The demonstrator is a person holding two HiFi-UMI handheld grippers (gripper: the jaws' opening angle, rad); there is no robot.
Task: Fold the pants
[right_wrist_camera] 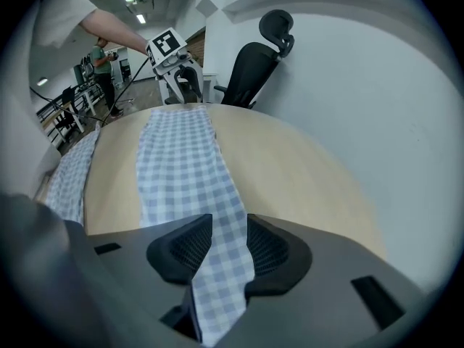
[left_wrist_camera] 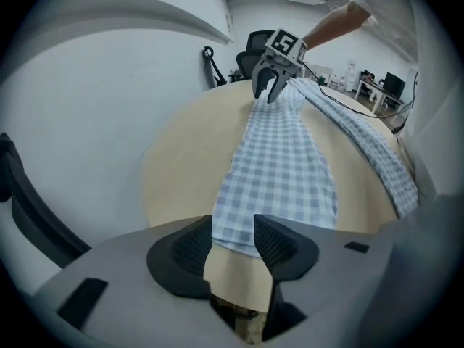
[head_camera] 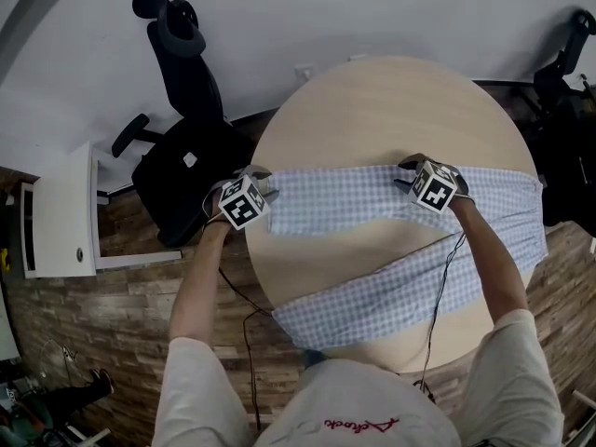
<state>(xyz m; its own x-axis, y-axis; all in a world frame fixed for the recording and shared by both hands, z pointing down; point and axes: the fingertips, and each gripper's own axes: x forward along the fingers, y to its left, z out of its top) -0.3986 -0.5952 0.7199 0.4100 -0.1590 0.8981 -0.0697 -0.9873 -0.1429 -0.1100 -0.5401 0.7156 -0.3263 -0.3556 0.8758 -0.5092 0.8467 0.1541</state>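
- Checked pants (head_camera: 507,194) are lying flat on the round bench (head_camera: 372,101). The waist end is at the bench's right rim and the two legs are splaying out to the left.
- Far leg (head_camera: 335,198) is running straight left-right. Near leg (head_camera: 372,296) is angling off toward the person, leaving a bare wedge of bench between them.
- Left tool (left_wrist_camera: 232,243) is sitting at the far leg's hem (left_wrist_camera: 235,227). Its jaws are standing wide apart, with the hem edge lying between them, unpinched.
- Right tool (right_wrist_camera: 228,246) is sitting on the same leg, further toward the waist. Its jaws are standing part open, with a strip of cloth passing between them; it looks unclamped.
- Key relation: both tools are lining up along the far leg's long axis, and the near leg is lying on the person's side of that line.
- Judgement: the next move is likely calling for a regrip, then carrying the far leg toward the person onto the near leg. The left tool is sitting nearer the free end.
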